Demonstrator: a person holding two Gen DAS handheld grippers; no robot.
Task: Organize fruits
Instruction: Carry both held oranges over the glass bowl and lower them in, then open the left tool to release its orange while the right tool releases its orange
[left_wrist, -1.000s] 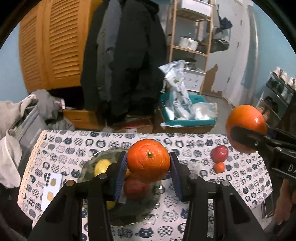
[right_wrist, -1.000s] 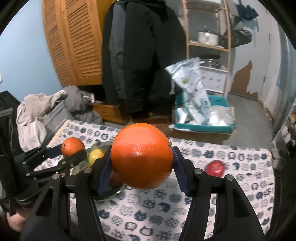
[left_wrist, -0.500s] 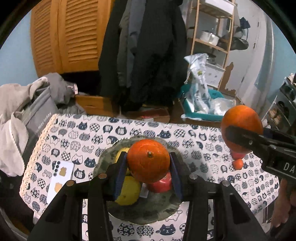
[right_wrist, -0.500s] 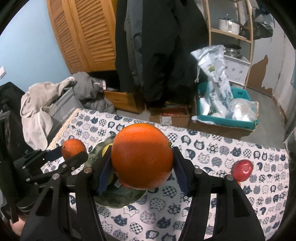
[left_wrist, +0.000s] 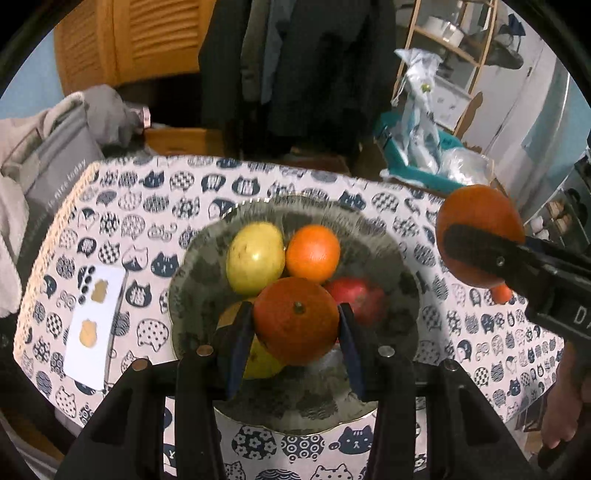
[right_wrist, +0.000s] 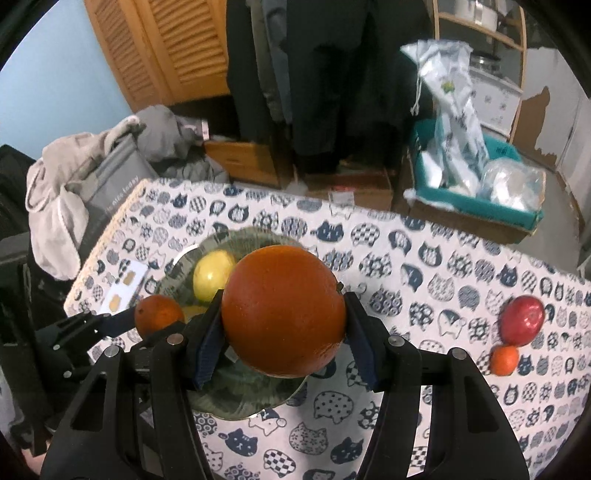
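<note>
The right gripper (left_wrist: 480, 251) body shows white letters "DA".

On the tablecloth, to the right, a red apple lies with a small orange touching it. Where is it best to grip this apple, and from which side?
Grip the red apple across its widest middle, coming from above. The small orange touches its near side, so place the fingers on the left and right flanks, which look free.

A white card (left_wrist: 95, 325) lies at the left on the cat-print worktop (left_wrist: 155, 192); dark coats (right_wrist: 317, 74) hang top centre, a teal bin (right_wrist: 476, 199) upper right.
</note>
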